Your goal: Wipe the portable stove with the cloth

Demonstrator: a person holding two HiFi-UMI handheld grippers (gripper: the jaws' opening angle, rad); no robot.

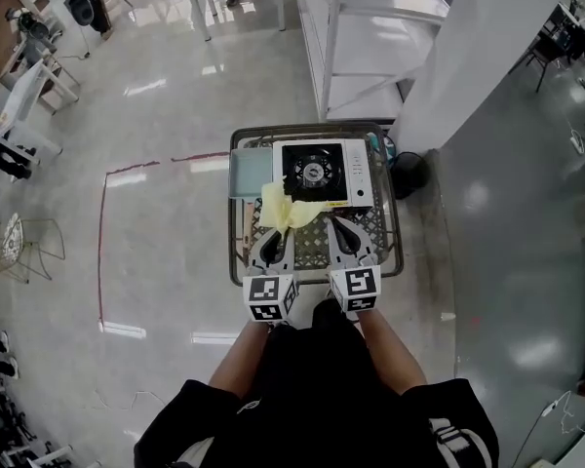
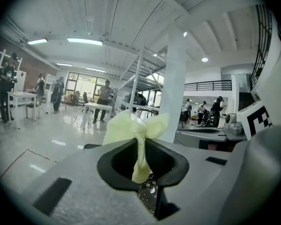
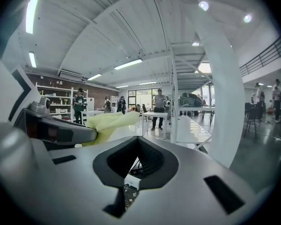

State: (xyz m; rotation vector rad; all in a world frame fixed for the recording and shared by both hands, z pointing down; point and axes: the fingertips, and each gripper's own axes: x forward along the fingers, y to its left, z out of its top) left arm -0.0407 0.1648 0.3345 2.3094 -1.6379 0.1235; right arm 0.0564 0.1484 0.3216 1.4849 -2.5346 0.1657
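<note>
- Head view: the portable stove (image 1: 324, 172) sits on the wire-mesh table (image 1: 394, 253) toward the far edge, right of the middle. A pale grey-blue board (image 1: 249, 174) lies just beside the stove on its left.
- Head view: the left gripper (image 1: 277, 226) holds the yellow cloth (image 1: 285, 207), which bunches over the stove's near left corner. Whether the cloth touches the stove cannot be told from here.
- Head view: the right gripper (image 1: 340, 226) hovers just beside the left one, over the mesh on the near side of the stove, and carries nothing.
- Left gripper view: the jaws are clamped on a narrow pinch of the cloth (image 2: 133, 125). The cloth fans out above the tips, and a tail hangs down between the jaws.
- Right gripper view: the jaws (image 3: 136, 139) are together at the tips with nothing between them. The cloth shows to the left, in the other gripper.
- Step in hand, as I judge it: the cloth is gripped and being brought to the stove, and no wiping stroke shows yet.
- The next move calls for lowering the free bunch flat onto the white top and dragging it across with the clamp kept firm.
- It should stay clear of the black burner supports, where the cloth could snag. The empty right gripper could steady the stove.
</note>
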